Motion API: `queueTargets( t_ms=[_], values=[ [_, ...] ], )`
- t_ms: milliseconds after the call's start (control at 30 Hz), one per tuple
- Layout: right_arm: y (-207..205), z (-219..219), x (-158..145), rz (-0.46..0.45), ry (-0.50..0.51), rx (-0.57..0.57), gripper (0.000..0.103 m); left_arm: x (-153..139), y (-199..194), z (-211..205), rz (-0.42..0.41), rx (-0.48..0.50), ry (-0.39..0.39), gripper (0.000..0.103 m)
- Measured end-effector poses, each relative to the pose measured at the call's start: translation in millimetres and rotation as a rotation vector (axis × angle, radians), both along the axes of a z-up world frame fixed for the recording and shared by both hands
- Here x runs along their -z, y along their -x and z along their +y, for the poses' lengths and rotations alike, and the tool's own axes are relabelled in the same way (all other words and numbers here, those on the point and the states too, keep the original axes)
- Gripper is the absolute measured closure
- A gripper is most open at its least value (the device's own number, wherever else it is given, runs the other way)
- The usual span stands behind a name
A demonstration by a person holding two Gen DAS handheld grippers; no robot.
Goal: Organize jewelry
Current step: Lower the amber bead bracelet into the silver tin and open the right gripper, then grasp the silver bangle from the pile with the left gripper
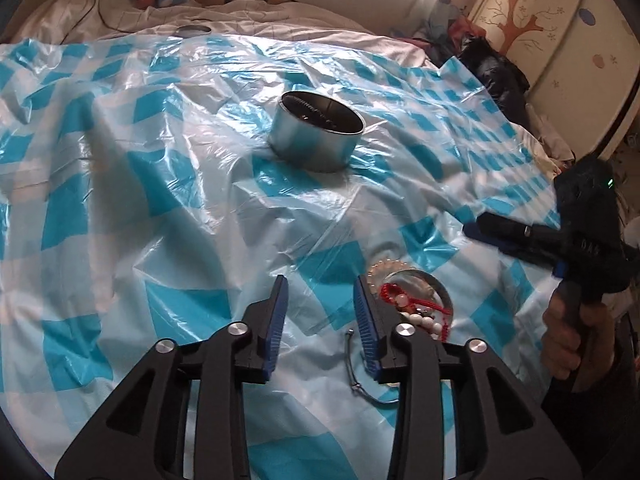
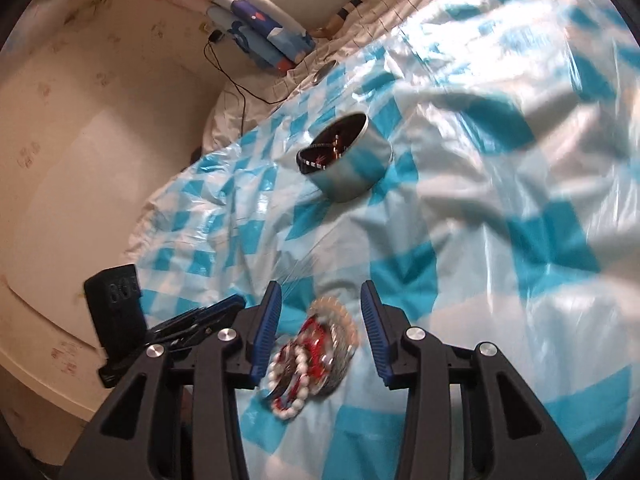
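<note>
Bracelets (image 2: 310,354) between open right gripper (image 2: 320,320)

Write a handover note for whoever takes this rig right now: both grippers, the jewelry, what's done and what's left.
Left gripper: open, empty, low over the checked plastic sheet.
Right gripper: open, empty, aimed at the jewelry pile.
Round metal tin: upright mid-sheet, lid off, some pieces already inside.
Jewelry pile: white bead bracelets and a red cord piece, heaped on a small shiny disc; it lies between the right gripper's fingers in its view.
Thin cord bracelet: loose on the sheet beside the left gripper.
Left to do: probably move the pile and the cord bracelet into the tin.
</note>
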State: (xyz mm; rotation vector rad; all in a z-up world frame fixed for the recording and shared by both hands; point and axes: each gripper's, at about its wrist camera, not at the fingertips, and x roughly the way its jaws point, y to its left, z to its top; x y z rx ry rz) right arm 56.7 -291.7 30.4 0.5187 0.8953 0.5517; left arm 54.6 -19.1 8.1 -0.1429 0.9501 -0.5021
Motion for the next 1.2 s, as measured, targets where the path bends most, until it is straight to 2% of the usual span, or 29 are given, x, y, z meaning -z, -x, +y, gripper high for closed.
queueTargets(
  t_ms=[133, 267, 367, 433, 467, 567, 667, 733, 867, 933, 1033, 1133, 1200],
  values=[
    [-38.1, 30.6, -26.8, -0.124, 0.151, -0.034, 0.050, 0.2, -6.2, 5.8, 0.011, -0.029, 0.014, 0.064],
    [-100.6, 71.4, -34.4, -0.165, 0.310, -0.049, 0.050, -0.2, -8.5, 8.6, 0.012, -0.034, 0.016, 0.062],
    [-132.9, 90.4, -25.7, -0.138, 0.374, -0.076, 0.050, -1.0, -11.2, 10.0, 0.013, -0.034, 0.016, 0.062],
    [-151.3, 100.3, -14.4, -0.113, 0.459, -0.085, 0.050, -1.7, -11.8, 11.8, 0.012, -0.036, 0.021, 0.062],
    [-155.6, 103.9, -9.5, -0.107, 0.490, -0.096, 0.050, -2.1, -12.0, 12.8, 0.011, -0.038, 0.024, 0.062],
    [-165.7, 116.6, 11.3, -0.105, 0.666, -0.128, 0.050, -4.1, -12.1, 14.4, 0.009, -0.041, 0.033, 0.062],
    [-164.7, 118.7, 11.4, -0.130, 0.710, -0.138, 0.050, -5.6, -11.9, 13.7, 0.004, -0.038, 0.031, 0.061],
    [-160.1, 110.2, -3.0, -0.172, 0.661, -0.104, 0.050, -6.1, -11.9, 13.5, 0.004, -0.039, 0.029, 0.061],
    [-130.5, 84.9, -36.1, -0.238, 0.487, -0.071, 0.046, -6.5, -10.8, 12.4, 0.004, -0.024, 0.036, 0.061],
    [-106.0, 63.5, -41.3, -0.201, 0.353, -0.071, 0.041, -7.6, -9.2, 9.5, 0.002, -0.003, 0.039, 0.061],
    [-54.8, 27.6, -34.5, -0.131, 0.183, -0.064, 0.040, -7.6, -8.7, 8.1, 0.018, 0.031, 0.092, 0.061],
    [-9.6, -13.8, -12.4, -0.026, -0.004, -0.030, 0.040, -4.3, -7.1, 1.8, 0.048, 0.096, 0.156, 0.061],
    [8.5, -37.3, 4.2, 0.046, -0.124, 0.016, 0.040, -0.9, -4.8, -5.8, 0.059, 0.136, 0.165, 0.061]
  ],
)
